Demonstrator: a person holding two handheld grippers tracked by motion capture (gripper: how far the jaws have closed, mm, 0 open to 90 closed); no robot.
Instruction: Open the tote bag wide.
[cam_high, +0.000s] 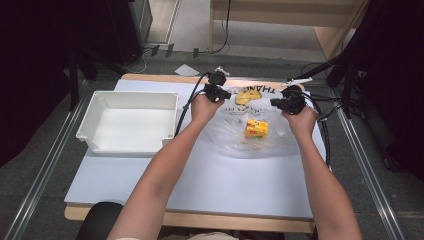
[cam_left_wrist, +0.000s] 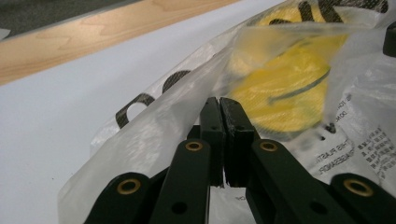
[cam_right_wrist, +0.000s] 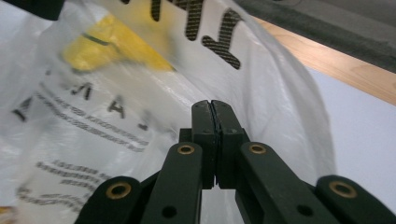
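Your left hand-held gripper (cam_high: 223, 93) has its jaws pressed together on the film of the plastic bag (cam_high: 250, 132), and your right hand-held gripper (cam_high: 278, 102) is clamped the same way on the bag's other side. The bag lies near the far right corner of the table (cam_high: 200, 185), with a yellow box (cam_high: 256, 128) resting inside it.

The film is thin and slippery, so pulling the two grips apart too hard could probably tear it or let it slide out of the jaws. Tilt the bag and the box may tumble out.

The far edge is close behind the bag. The white bin (cam_high: 129, 122) takes the left side; the near half of the table lies bare.
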